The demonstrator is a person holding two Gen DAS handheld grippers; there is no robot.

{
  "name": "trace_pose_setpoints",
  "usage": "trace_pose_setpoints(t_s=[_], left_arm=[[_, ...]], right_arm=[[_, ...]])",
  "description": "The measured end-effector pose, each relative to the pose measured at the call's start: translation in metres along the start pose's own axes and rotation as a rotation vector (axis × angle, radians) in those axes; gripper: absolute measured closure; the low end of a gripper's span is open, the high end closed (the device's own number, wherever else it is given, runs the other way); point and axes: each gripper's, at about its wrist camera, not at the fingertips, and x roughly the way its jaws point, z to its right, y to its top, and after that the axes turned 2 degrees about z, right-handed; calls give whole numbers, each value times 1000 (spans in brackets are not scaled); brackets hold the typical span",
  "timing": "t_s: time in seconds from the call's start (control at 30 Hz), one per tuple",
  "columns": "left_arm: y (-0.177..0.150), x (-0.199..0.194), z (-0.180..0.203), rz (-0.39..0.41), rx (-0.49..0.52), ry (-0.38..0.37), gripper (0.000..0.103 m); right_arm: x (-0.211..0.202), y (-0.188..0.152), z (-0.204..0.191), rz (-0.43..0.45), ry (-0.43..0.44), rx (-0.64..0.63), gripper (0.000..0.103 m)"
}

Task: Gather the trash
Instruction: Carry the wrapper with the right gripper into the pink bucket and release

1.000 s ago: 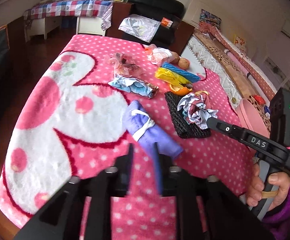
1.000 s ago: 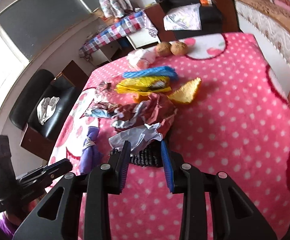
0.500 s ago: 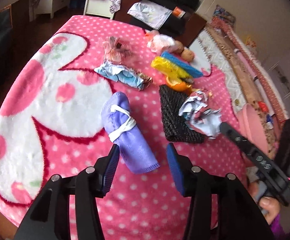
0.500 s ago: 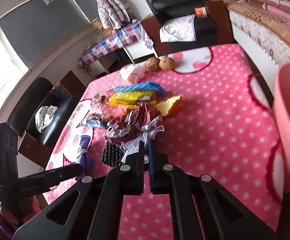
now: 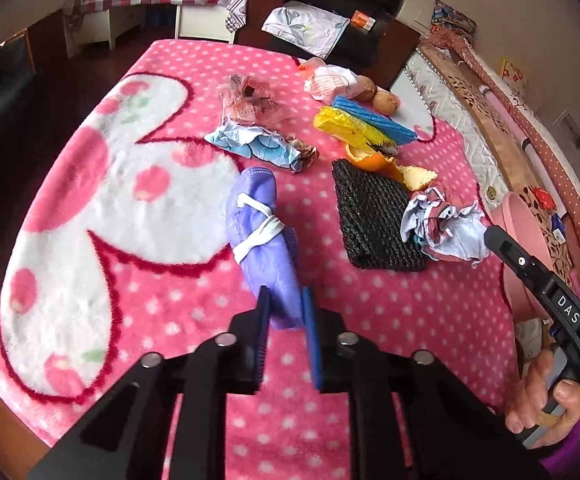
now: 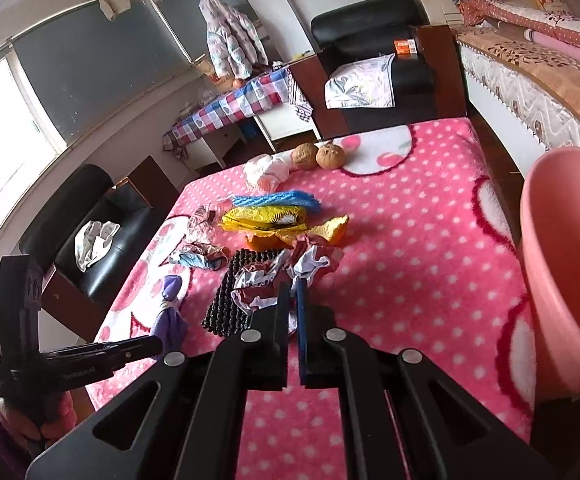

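A purple cloth bundle (image 5: 257,236) tied with white string lies on the pink dotted blanket (image 5: 370,320). My left gripper (image 5: 285,308) has its jaws closing on the bundle's near end, and both pads touch it. My right gripper (image 6: 293,292) is shut on a crumpled white and maroon wrapper (image 6: 310,264), held just above a black knitted mat (image 6: 229,296). In the left wrist view the same wrapper (image 5: 442,232) hangs from the right gripper's tip. A pink bin (image 6: 562,260) stands at the right edge.
Behind lie orange peel (image 5: 370,160), a yellow bag (image 5: 346,126), a blue ribbed wrapper (image 5: 374,118), a light blue wrapper (image 5: 257,146), a clear wrapper (image 5: 249,100), a pink-white bag (image 5: 330,80) and two brown round nuts (image 5: 386,100). A person's hand (image 5: 546,396) holds the right gripper's handle.
My left gripper opened wide over the purple bundle, then narrowed onto its near end. My right gripper shut on the crumpled wrapper and drew it back and up off the pile.
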Motion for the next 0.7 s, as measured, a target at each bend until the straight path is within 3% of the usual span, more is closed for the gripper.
trace_pose_setpoints(t_s=[0.07, 0.43, 0.7], left_arm=[[1, -6, 0, 22, 2, -11, 94], [15, -38, 44, 156, 137, -116, 95], [29, -40, 90, 192, 222, -218, 95]], right_arm=[[-5, 0, 1, 13, 0, -4, 99], [-37, 10, 15, 110, -22, 12, 99], [-70, 25, 43, 196, -58, 59, 99]])
